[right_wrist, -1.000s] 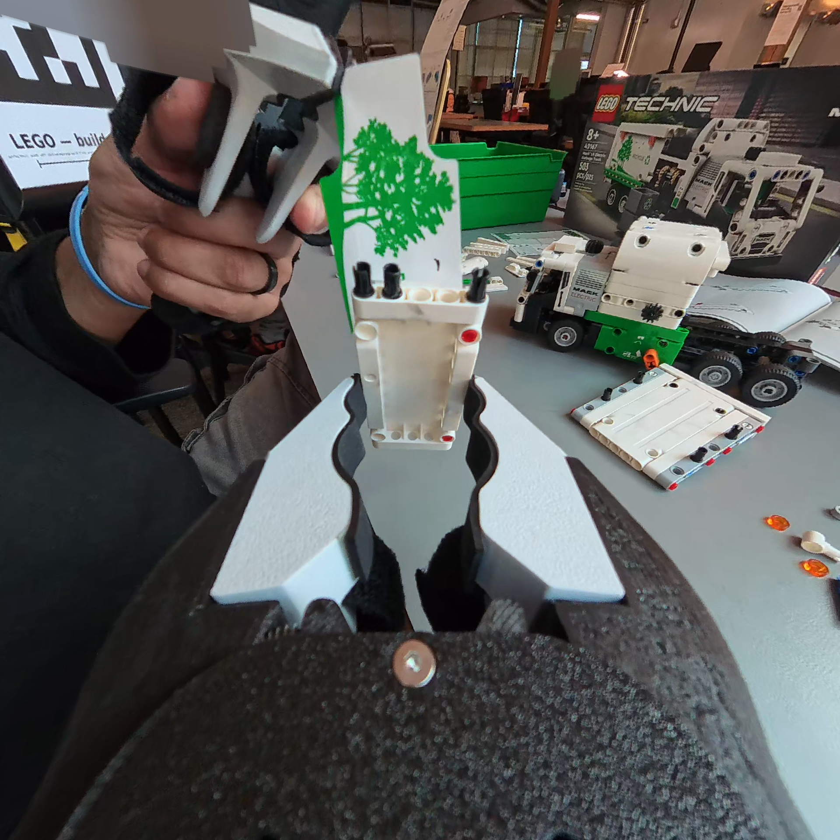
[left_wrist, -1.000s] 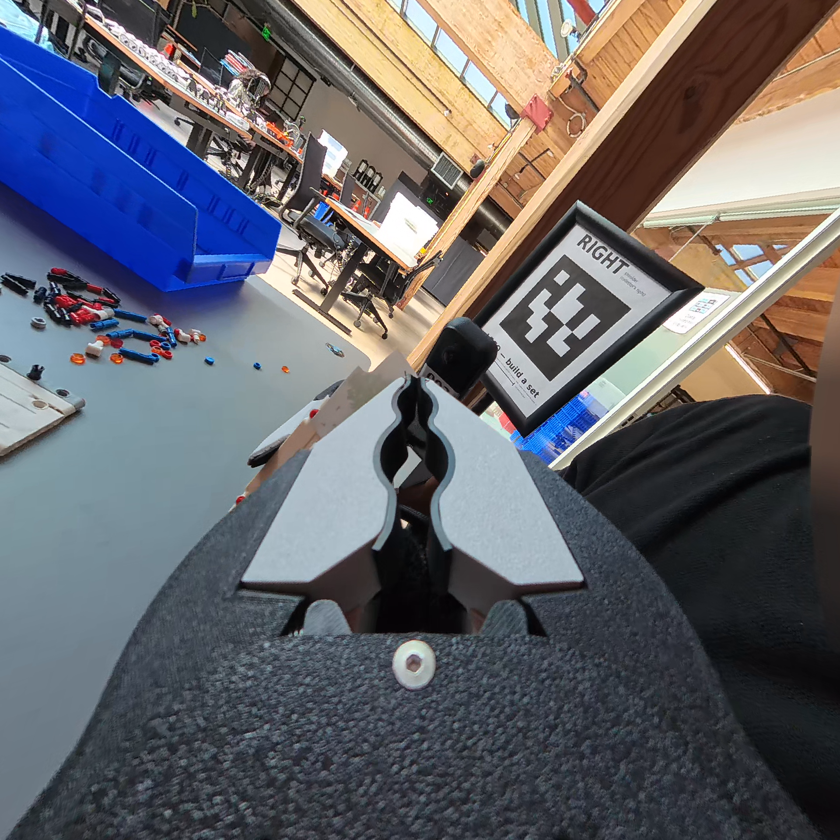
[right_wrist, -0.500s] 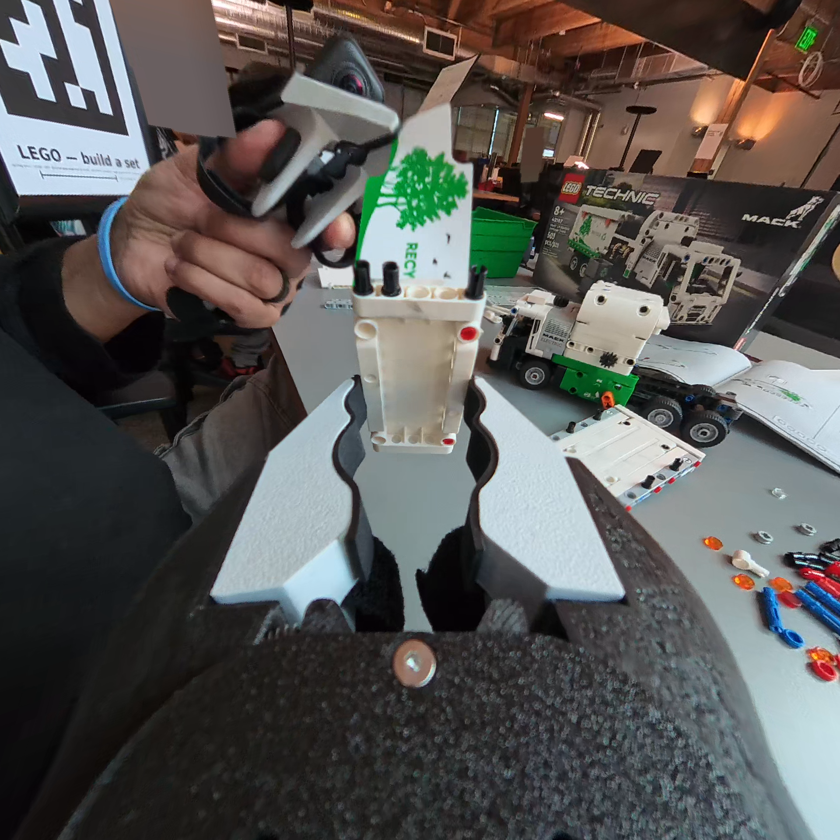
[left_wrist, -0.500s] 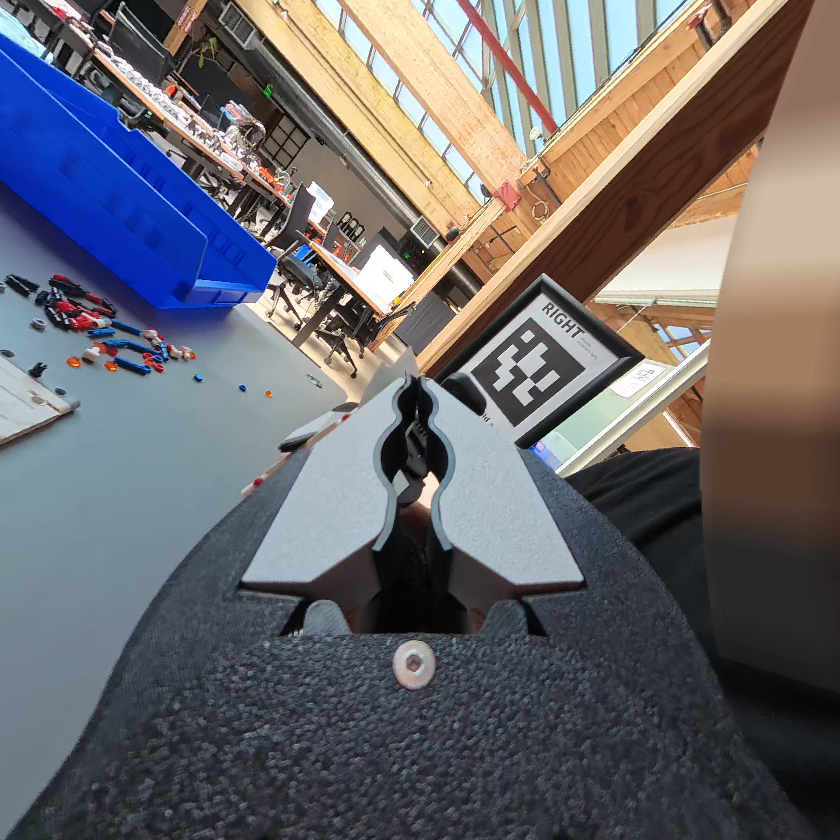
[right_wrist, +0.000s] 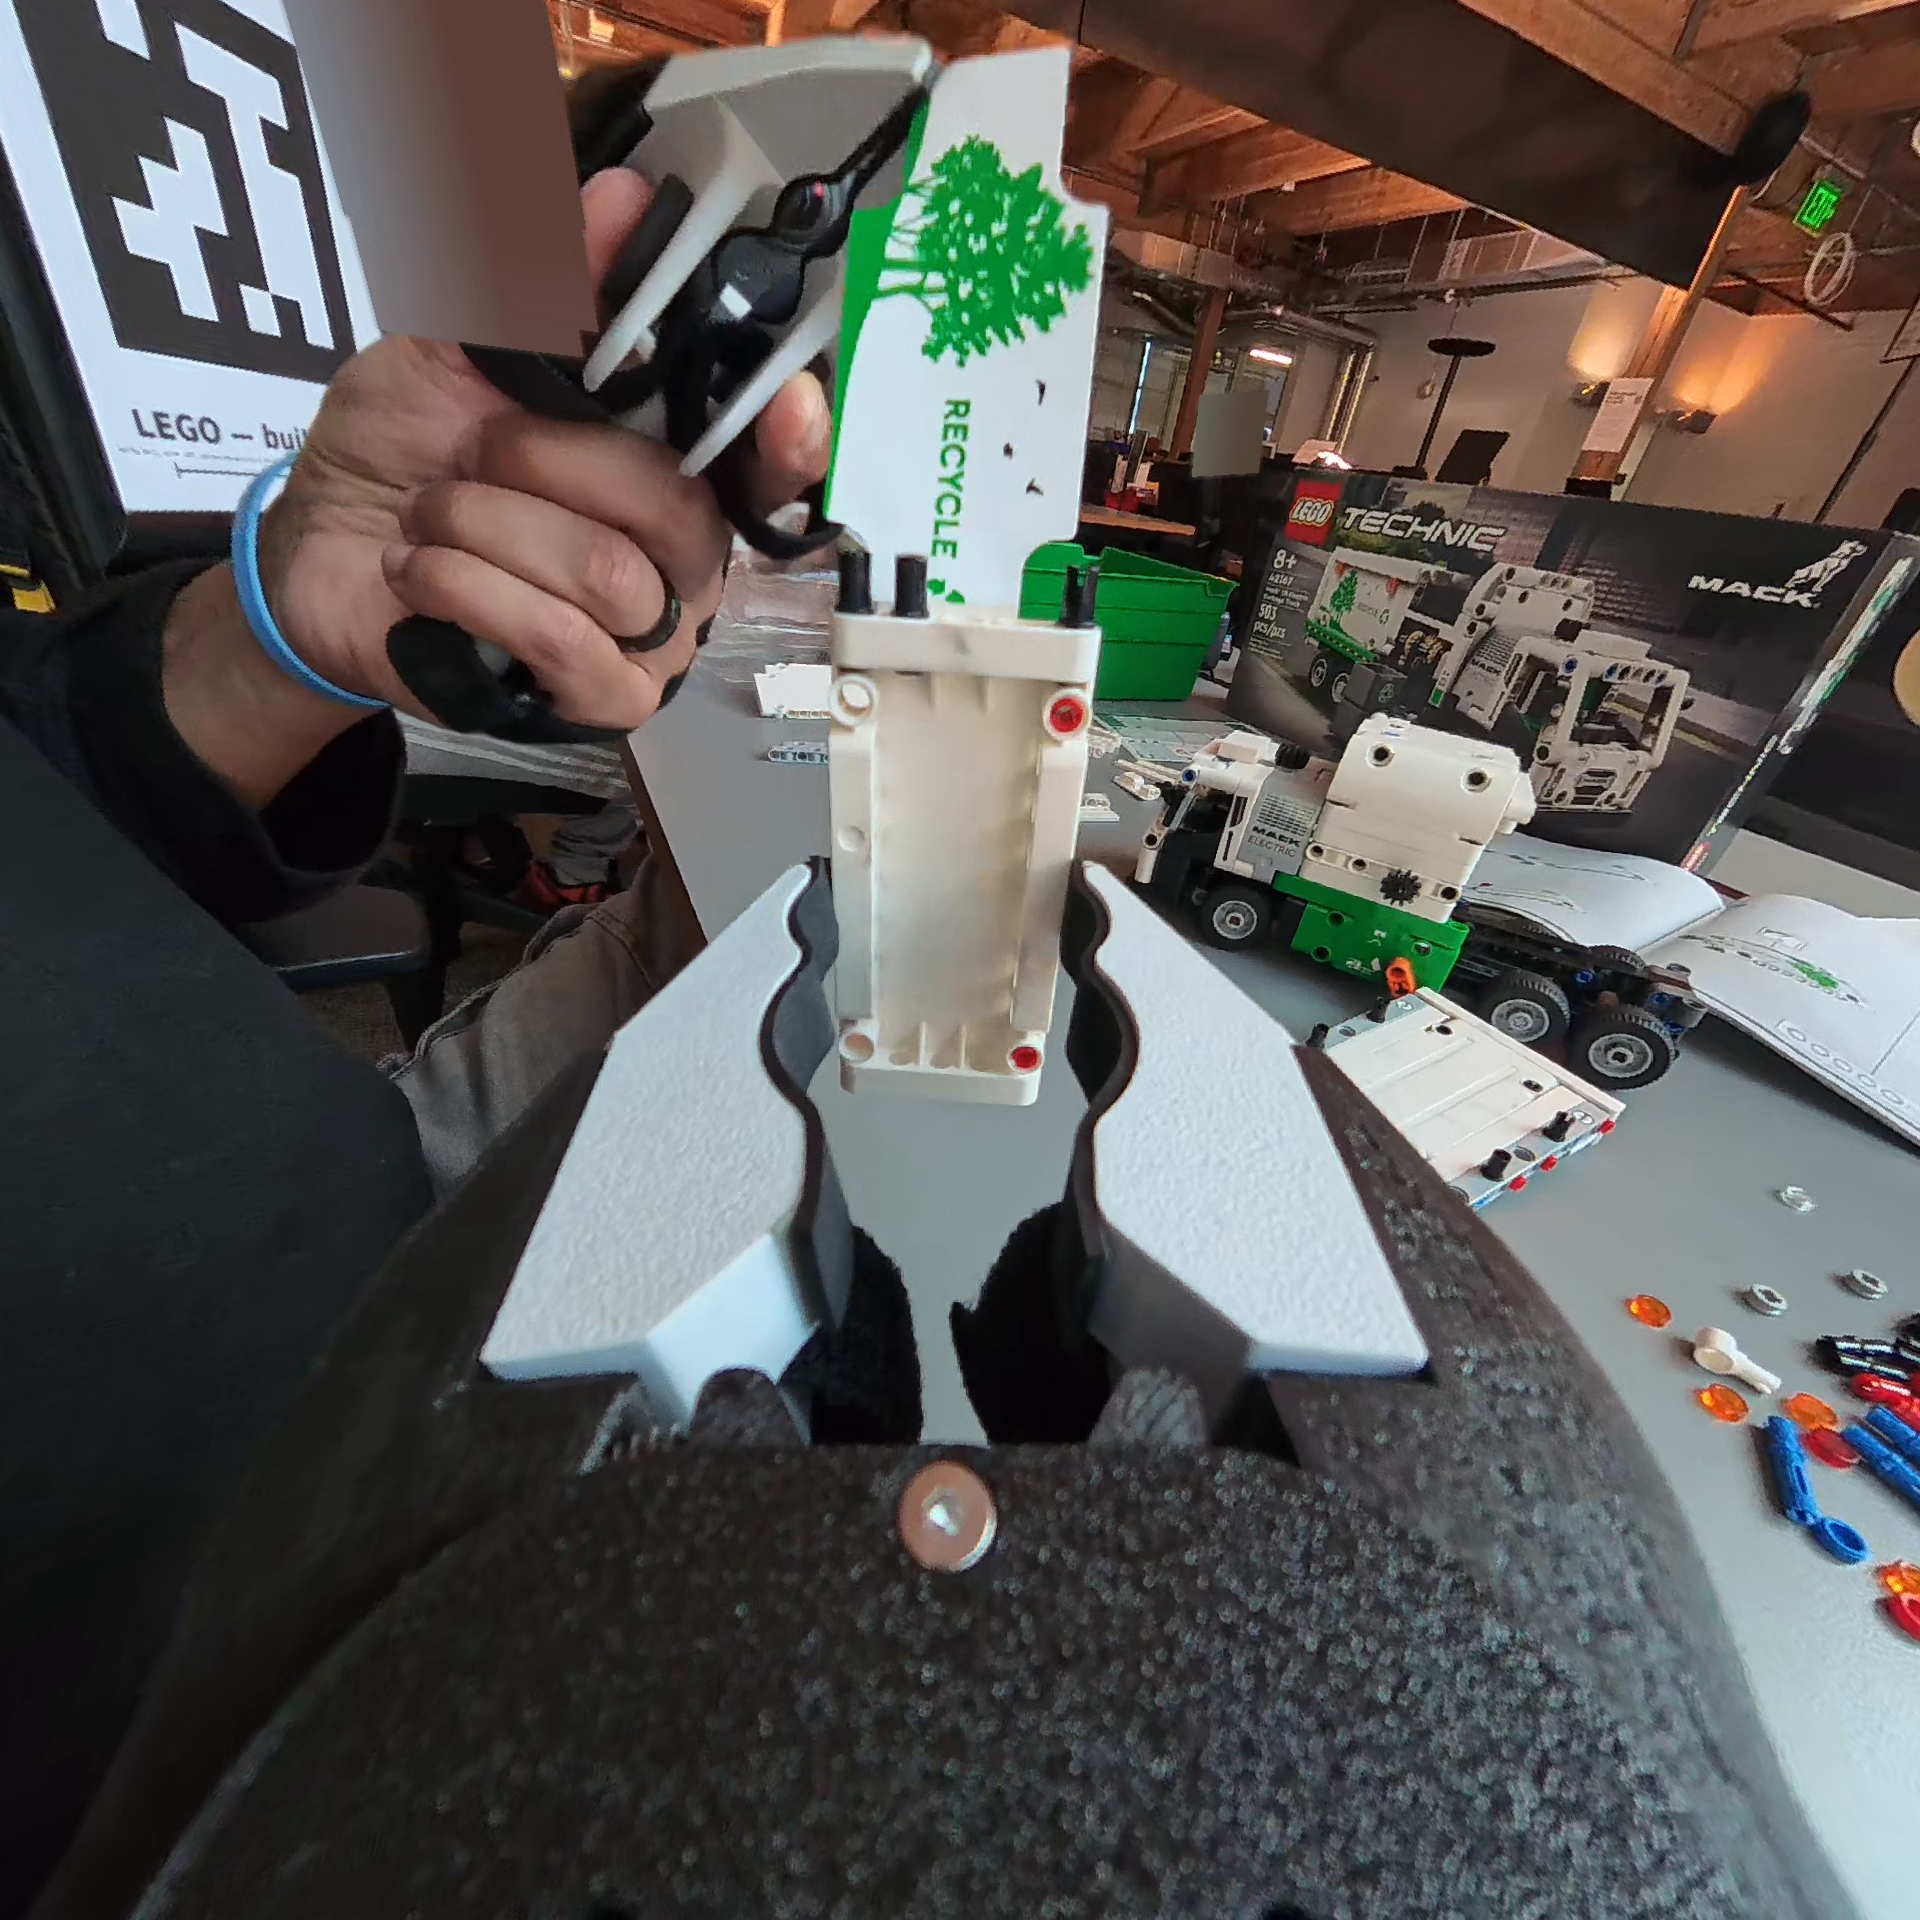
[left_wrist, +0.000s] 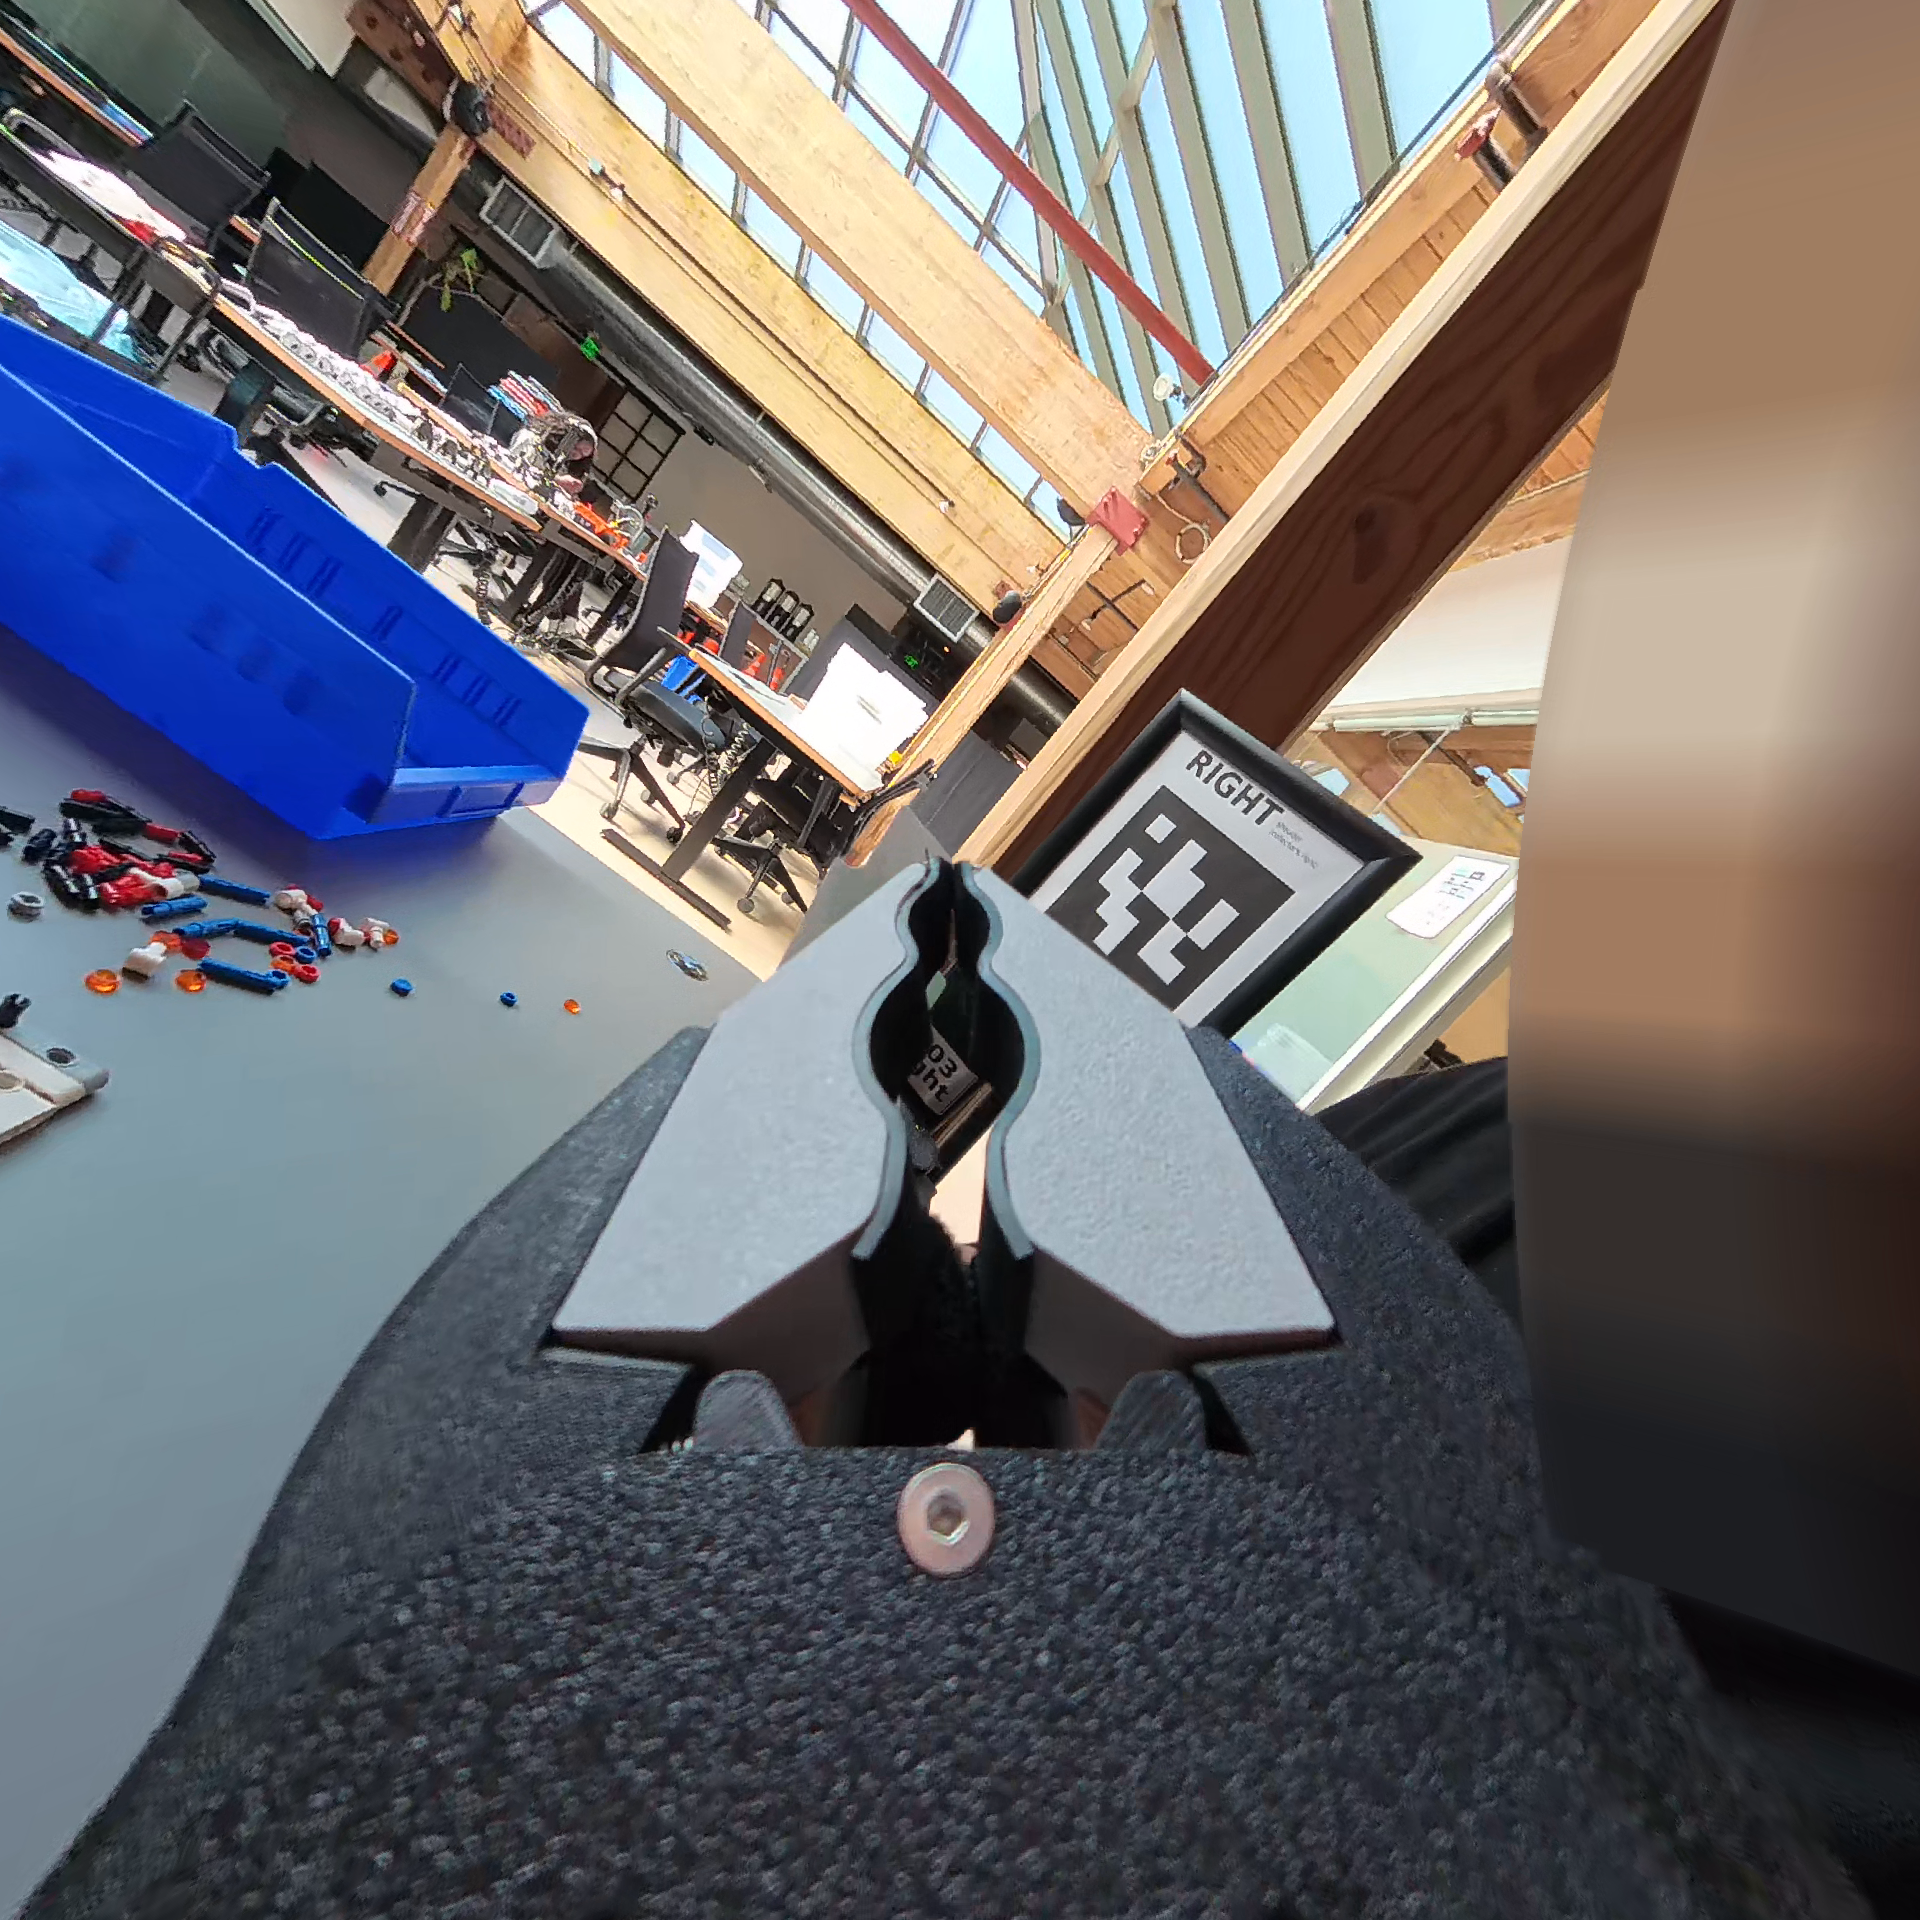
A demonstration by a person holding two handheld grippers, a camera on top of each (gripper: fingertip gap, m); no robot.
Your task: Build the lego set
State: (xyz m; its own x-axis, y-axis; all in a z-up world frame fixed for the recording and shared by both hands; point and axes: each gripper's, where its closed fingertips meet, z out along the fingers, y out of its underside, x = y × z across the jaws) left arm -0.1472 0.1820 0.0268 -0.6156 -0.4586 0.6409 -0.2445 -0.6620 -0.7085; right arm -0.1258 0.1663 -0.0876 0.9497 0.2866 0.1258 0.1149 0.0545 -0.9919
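My right gripper (right_wrist: pixel 948 906) is shut on a white toy-brick panel (right_wrist: pixel 951 779) that stands upright between its pads, with black pins at its top end and red pins at its corners. My left gripper (right_wrist: pixel 906 91), held by a hand (right_wrist: pixel 468 540), is shut on the upper edge of a thin white sheet printed with a green tree (right_wrist: pixel 971 312). The sheet's lower end sits just behind the panel's top. In the left wrist view my left gripper (left_wrist: pixel 951 871) has its jaws closed, and the sheet and panel are hidden behind the fingers.
A white and green toy truck (right_wrist: pixel 1382 862), its box (right_wrist: pixel 1558 613), an open booklet (right_wrist: pixel 1818 966), a green bin (right_wrist: pixel 1143 623) and a second white panel (right_wrist: pixel 1455 1101) are on the grey table. Small loose pieces (left_wrist: pixel 187 914) lie near a blue bin (left_wrist: pixel 260 665). A framed marker sign (left_wrist: pixel 1205 904) stands behind. The gap from one gripper's tips to the other's is roughly 12 cm.
Both views have tilted upward. My left gripper has moved up and right with the sheet, which stays at the panel's top. The panel has not shifted in my right grasp.
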